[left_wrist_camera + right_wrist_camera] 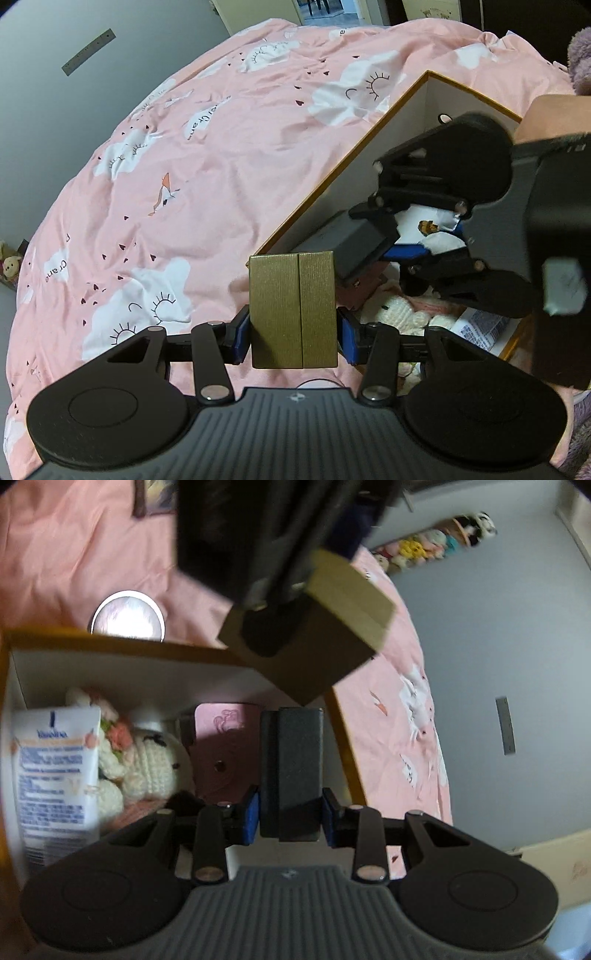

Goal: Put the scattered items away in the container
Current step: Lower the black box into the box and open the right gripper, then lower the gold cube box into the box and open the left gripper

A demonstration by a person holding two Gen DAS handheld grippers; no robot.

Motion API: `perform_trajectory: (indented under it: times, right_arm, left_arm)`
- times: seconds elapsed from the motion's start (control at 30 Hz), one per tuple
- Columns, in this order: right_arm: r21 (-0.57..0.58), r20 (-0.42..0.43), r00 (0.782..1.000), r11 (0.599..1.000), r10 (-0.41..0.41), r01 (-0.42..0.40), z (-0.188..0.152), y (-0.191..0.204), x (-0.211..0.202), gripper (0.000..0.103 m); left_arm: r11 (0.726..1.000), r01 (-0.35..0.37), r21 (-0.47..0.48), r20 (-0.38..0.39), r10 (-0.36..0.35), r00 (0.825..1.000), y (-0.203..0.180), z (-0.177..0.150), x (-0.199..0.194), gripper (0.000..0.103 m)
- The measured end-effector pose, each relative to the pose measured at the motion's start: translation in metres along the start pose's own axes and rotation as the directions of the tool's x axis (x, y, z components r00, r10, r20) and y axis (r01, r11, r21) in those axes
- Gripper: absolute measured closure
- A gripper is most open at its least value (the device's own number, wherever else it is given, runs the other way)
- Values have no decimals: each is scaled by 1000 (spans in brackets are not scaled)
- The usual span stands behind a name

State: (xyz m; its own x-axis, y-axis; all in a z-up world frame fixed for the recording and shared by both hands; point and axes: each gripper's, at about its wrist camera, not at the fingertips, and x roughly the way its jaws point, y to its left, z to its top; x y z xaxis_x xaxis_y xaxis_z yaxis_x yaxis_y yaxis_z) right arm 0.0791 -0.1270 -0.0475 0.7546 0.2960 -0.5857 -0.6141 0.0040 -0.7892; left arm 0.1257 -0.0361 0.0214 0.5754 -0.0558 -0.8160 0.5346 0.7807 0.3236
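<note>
My left gripper (293, 334) is shut on a gold box (293, 310), held upright by the near corner of the orange-rimmed white container (332, 168). In the right wrist view the same gold box (332, 627) hangs over the container's rim (147, 646). My right gripper (290, 814) is shut on a dark grey box (291, 771) above the container's inside; the left wrist view shows that grey box (351, 240) in the right gripper (380, 236). Inside lie a white crocheted toy (147, 764), a pink case (225, 753) and a white tube (55, 771).
The container sits on a pink bed cover (221, 147) with white clouds. A round mirror (127, 618) lies on the bed just beyond the container's far rim. Grey floor (498, 646) lies past the bed, with plush toys (432, 544) lined along the wall.
</note>
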Motion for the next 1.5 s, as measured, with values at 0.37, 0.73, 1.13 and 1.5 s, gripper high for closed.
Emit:
perform_trajectory:
  times: [0.37,0.73,1.13,1.5]
  right_arm:
    - [-23,21,1000,1000,4,-4,3,4,11,45]
    - [592,52,922,732,383,-338,-34,-79,26,52]
    - [813,155,857,430,491,-393,-59,-94,55,83]
    - [817,142,884,451,446,-359,-76,-97,25,82]
  left_arm:
    - [999,34,3,-17,-34,999,-3,3,9,49]
    - [999,42,1,-23,-42,999,-3,5,11,49]
    - [995,-23,94,13,22,1000,-14,9,18,49]
    - [841,-307,445,169,258,951,-78,-2,47,49]
